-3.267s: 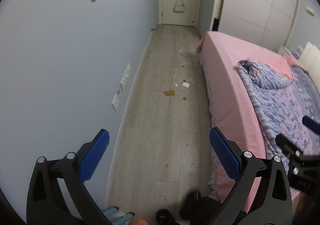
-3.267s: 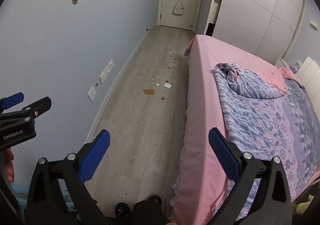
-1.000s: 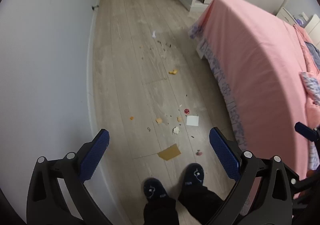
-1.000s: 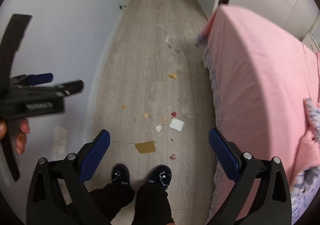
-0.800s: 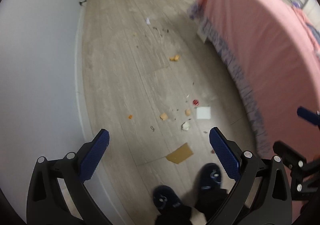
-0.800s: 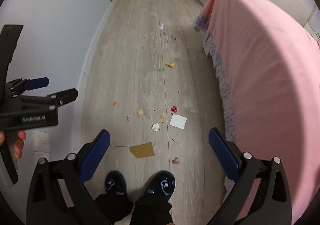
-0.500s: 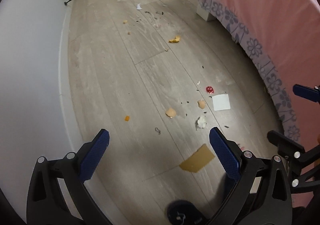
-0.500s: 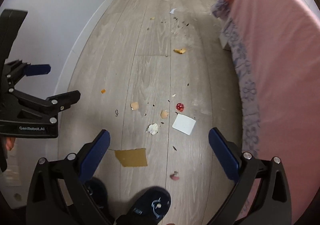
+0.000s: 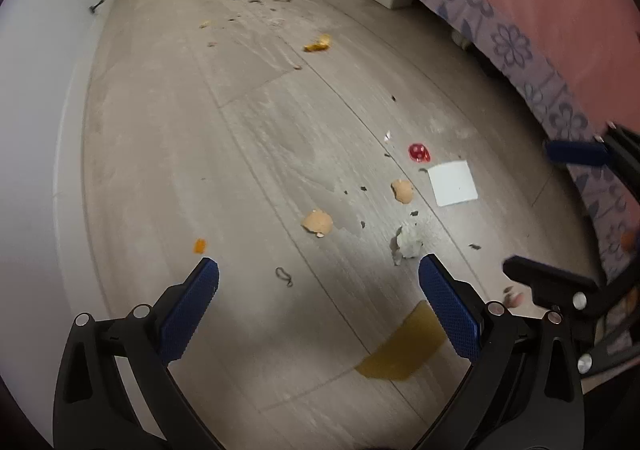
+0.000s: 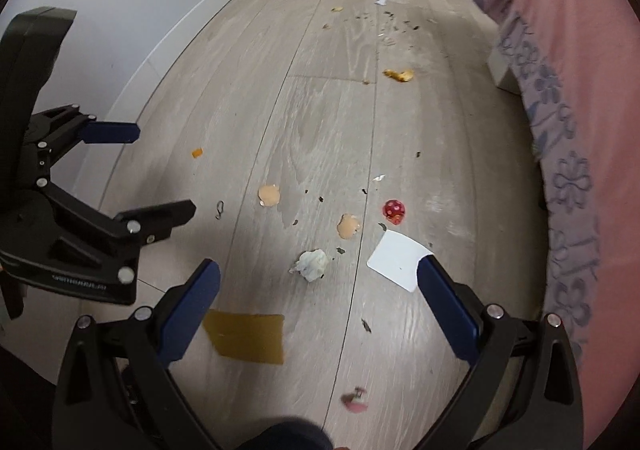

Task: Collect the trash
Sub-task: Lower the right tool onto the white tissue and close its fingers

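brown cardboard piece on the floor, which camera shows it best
The right wrist view: the brown cardboard piece lies flat with nearly its whole outline showing, only one corner behind a tool finger. In the left wrist view it is blurred and partly hidden behind the left tool's finger.

Both views are dim and evenly lit, with a soft indoor light and no hard glare. The floor (image 9: 256,121) looks brightest ahead of the left claw (image 9: 318,276) and darkens close beneath it, where a broad soft shadow lies. A similar shadow falls under the right claw (image 10: 318,278). Fisheye distortion bends the floorboards and the bed (image 10: 592,97) into curves, and black vignette fills the corners. The brown card (image 9: 402,350) beside the left claw is smeared with blur, and the pink scrap (image 10: 354,402) below the right claw is blurred too.
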The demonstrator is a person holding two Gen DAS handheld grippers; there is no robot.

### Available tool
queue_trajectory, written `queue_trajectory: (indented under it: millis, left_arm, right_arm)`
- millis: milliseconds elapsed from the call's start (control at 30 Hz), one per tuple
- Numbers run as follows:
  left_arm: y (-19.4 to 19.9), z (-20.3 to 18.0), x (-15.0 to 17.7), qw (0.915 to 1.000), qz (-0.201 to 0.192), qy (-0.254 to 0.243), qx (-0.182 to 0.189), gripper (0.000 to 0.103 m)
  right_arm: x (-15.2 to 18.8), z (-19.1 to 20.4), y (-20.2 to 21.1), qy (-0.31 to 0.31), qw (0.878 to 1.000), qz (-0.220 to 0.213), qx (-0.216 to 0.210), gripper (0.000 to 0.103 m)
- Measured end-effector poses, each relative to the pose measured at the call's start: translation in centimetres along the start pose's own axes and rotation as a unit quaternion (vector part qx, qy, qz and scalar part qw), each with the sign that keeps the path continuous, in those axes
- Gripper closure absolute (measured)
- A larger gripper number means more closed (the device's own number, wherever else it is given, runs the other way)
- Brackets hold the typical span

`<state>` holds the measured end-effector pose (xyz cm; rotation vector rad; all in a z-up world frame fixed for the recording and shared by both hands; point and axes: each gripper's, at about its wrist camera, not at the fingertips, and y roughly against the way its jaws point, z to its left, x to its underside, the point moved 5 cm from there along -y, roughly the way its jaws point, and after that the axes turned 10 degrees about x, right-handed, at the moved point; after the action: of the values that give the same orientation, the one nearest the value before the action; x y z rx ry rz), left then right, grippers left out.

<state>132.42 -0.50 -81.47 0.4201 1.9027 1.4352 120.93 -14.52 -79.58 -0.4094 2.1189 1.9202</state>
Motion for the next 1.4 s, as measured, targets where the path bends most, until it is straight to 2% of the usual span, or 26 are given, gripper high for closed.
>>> queue_trajectory:
  millis: [200, 367, 533, 967, 1033, 1067, 1233, 1300, 1400]
  left_arm:
    - [-4.9, 1.1, 0.6, 0.9991, -0.020, -0.037, -0.002, 0.006]
    - [-8.2, 1.7, 0.4, 0.9972, -0.037, -0.064, 0.002, 0.006]
    - [-9.8, 2.6, 0.1, 0.9957, -0.039, -0.084, 0.007, 0.006]
    - [-12.0, 2.8, -0.5, 0.9956, -0.031, -0.086, 0.023, 0.006]
    - [-12.2, 3.2, -0.6, 0.9959, -0.030, -0.083, 0.019, 0.006]
    - [-12.2, 3.3, -0.7, 0.9961, -0.030, -0.081, 0.020, 0.006]
    - [-12.3, 3.7, -0.9, 0.9966, -0.030, -0.071, 0.026, 0.006]
    - [-12.4, 3.7, -0.9, 0.9968, -0.030, -0.069, 0.026, 0.006]
    - [-12.4, 3.7, -0.9, 0.9969, -0.032, -0.068, 0.025, 0.006]
  right_arm:
    - [0.5, 0.8, -5.7, 0.037, 0.999, -0.018, -0.014, 0.007]
    - [1.3, 1.7, -9.6, 0.073, 0.997, -0.014, -0.018, 0.007]
    - [1.8, 2.5, -11.4, 0.073, 0.996, -0.002, -0.043, 0.007]
    - [2.7, 4.3, -13.8, 0.066, 0.996, 0.022, -0.050, 0.008]
    - [2.9, 5.0, -14.1, 0.084, 0.995, 0.017, -0.045, 0.017]
    - [3.0, 5.2, -14.2, 0.089, 0.995, 0.017, -0.046, 0.025]
    - [3.3, 5.6, -14.3, 0.093, 0.994, 0.018, -0.048, 0.026]
    - [3.6, 5.9, -14.3, 0.098, 0.994, 0.021, -0.047, 0.036]
    - [3.9, 6.0, -14.6, 0.100, 0.994, 0.031, -0.044, 0.043]
